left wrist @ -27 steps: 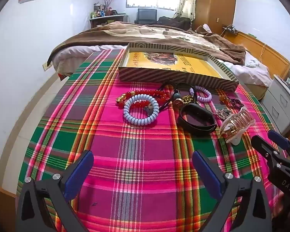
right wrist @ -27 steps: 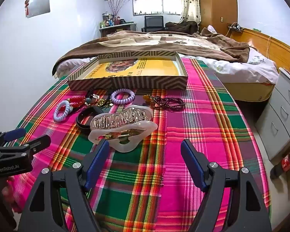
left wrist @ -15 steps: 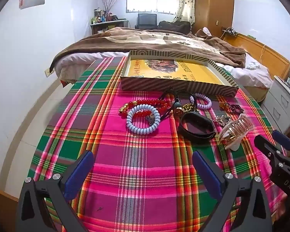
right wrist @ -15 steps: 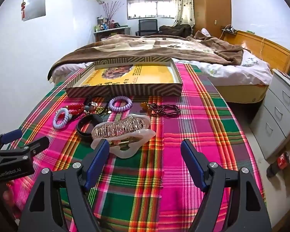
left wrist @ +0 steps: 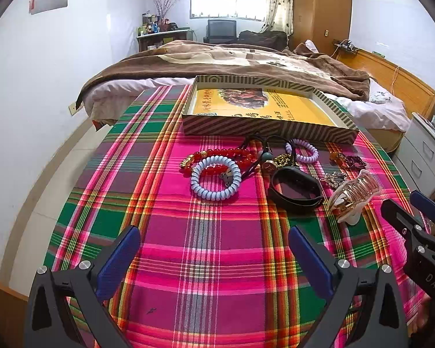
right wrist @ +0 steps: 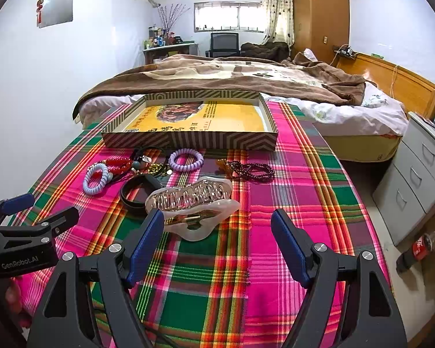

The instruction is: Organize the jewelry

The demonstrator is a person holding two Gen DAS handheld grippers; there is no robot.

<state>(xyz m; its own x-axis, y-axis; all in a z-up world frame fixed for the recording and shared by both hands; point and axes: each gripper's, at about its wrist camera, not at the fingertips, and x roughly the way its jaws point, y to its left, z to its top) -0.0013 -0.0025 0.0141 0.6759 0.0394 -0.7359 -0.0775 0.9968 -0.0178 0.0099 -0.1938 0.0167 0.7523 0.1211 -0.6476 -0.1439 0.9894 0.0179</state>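
Note:
Jewelry lies in a cluster on a plaid tablecloth (left wrist: pixel 206 246) in front of a shallow striped box (left wrist: pixel 264 129) with a yellow bottom. I see a pale blue coil bracelet (left wrist: pixel 216 178), a red bead bracelet (left wrist: pixel 223 154), a purple coil bracelet (right wrist: pixel 186 160), a black band (left wrist: pixel 295 190), a dark bead strand (right wrist: pixel 250 170) and a large clear hair claw (right wrist: pixel 192 203). My left gripper (left wrist: pixel 214 256) is open and empty, short of the blue coil. My right gripper (right wrist: pixel 217 245) is open and empty, just short of the hair claw.
A bed with a brown blanket (right wrist: pixel 232 78) stands behind the table. Grey drawers (right wrist: pixel 414 182) and a cola bottle (right wrist: pixel 419 248) on the floor are at the right. A white wall runs along the left.
Both grippers have pulled back and risen a little, so the jewelry and box look farther away. Nothing on the cloth has moved.

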